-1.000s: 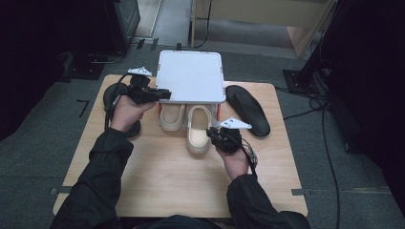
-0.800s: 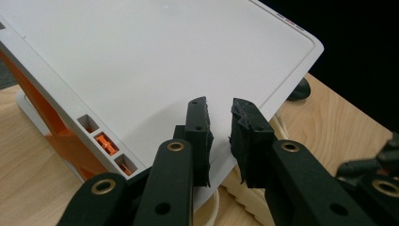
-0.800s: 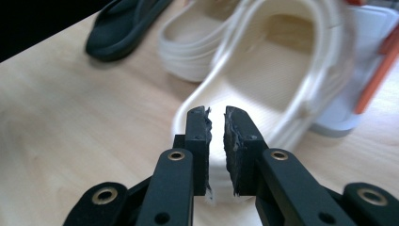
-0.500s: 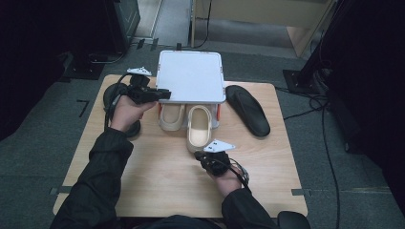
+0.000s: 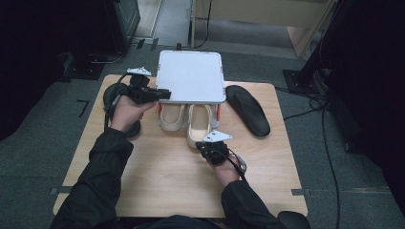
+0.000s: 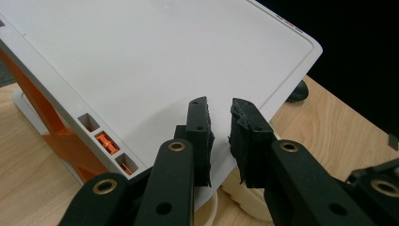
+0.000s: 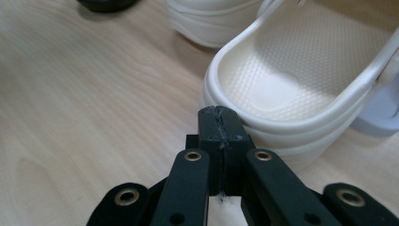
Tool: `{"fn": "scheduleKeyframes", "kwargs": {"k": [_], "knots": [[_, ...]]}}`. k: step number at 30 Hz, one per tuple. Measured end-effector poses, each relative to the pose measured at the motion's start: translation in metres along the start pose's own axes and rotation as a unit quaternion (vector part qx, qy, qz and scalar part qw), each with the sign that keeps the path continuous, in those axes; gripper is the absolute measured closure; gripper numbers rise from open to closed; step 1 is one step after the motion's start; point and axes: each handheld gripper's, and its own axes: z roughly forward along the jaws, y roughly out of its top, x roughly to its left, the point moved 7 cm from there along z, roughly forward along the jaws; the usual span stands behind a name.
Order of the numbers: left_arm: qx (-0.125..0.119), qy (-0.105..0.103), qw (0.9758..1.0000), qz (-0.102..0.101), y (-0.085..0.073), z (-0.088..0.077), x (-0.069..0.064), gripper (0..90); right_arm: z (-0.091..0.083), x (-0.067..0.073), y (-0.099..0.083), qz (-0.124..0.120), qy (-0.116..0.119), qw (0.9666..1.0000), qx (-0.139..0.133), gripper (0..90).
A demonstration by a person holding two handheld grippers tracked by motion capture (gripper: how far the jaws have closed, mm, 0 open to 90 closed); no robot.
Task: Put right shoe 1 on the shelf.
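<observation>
Dark long sleeves (image 5: pixel 102 176) cover both forearms to the wrists. Each hand carries matte black tongs: left tongs (image 6: pixel 220 129), right tongs (image 7: pixel 219 123). Their jaws are flat links pinned with brass-ringed rivets, a pale three-cornered plate (image 5: pixel 217 136) sits on top, and a black cable trails off.

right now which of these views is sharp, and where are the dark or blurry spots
High view: soft overall, table evenly lit, surroundings nearly black. Left gripper view: crisp on the white lid, with the left gripper casting a faint shadow on it; top right corner black. Right gripper view: the cream shoe is sharp, far tabletop softer.
</observation>
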Motion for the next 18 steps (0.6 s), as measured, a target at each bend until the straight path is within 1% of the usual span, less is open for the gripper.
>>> {"fn": "scheduleKeyframes", "kwargs": {"k": [1,3,5,6,7,9,11,14,15,16,18], "knots": [[0.000,-0.002,1.0000,-0.001,0.000,0.000,0.000,77.7,0.001,-0.002,0.002,-0.005,0.005,0.9999,-0.009,90.0],[-0.002,-0.004,1.0000,-0.002,0.000,0.000,0.001,77.7,0.005,-0.006,0.005,-0.007,-0.009,0.9999,-0.006,89.9],[-0.001,-0.004,1.0000,-0.002,0.000,0.000,0.001,77.7,0.007,-0.009,0.009,-0.003,-0.008,0.9999,-0.009,89.9],[-0.001,-0.005,1.0000,-0.003,0.000,0.000,0.001,77.7,0.010,-0.013,0.014,0.000,-0.007,0.9999,-0.014,89.0],[-0.001,-0.005,1.0000,-0.003,0.000,0.000,0.001,77.7,0.010,-0.013,0.014,0.000,-0.007,0.9999,-0.014,89.0],[-0.001,-0.004,1.0000,-0.003,0.000,0.000,0.001,77.7,0.012,-0.016,0.018,-0.001,-0.013,0.9998,-0.016,88.9],[-0.002,-0.004,1.0000,-0.002,0.000,0.000,0.001,77.7,0.017,-0.022,0.024,0.002,-0.013,0.9998,-0.016,87.7],[-0.002,-0.005,1.0000,-0.002,0.000,0.000,0.001,77.6,0.020,-0.026,0.027,0.004,-0.012,0.9998,-0.015,86.8],[-0.002,-0.005,1.0000,-0.002,0.000,0.000,0.001,77.6,0.024,-0.030,0.030,0.002,-0.009,0.9998,-0.018,86.2],[-0.002,-0.005,1.0000,-0.002,0.000,0.000,0.001,77.6,0.024,-0.030,0.030,0.002,-0.009,0.9998,-0.018,86.2],[-0.002,-0.005,1.0000,-0.002,0.000,0.000,0.001,77.5,0.029,-0.036,0.032,0.005,-0.005,0.9997,-0.023,86.3]]}}
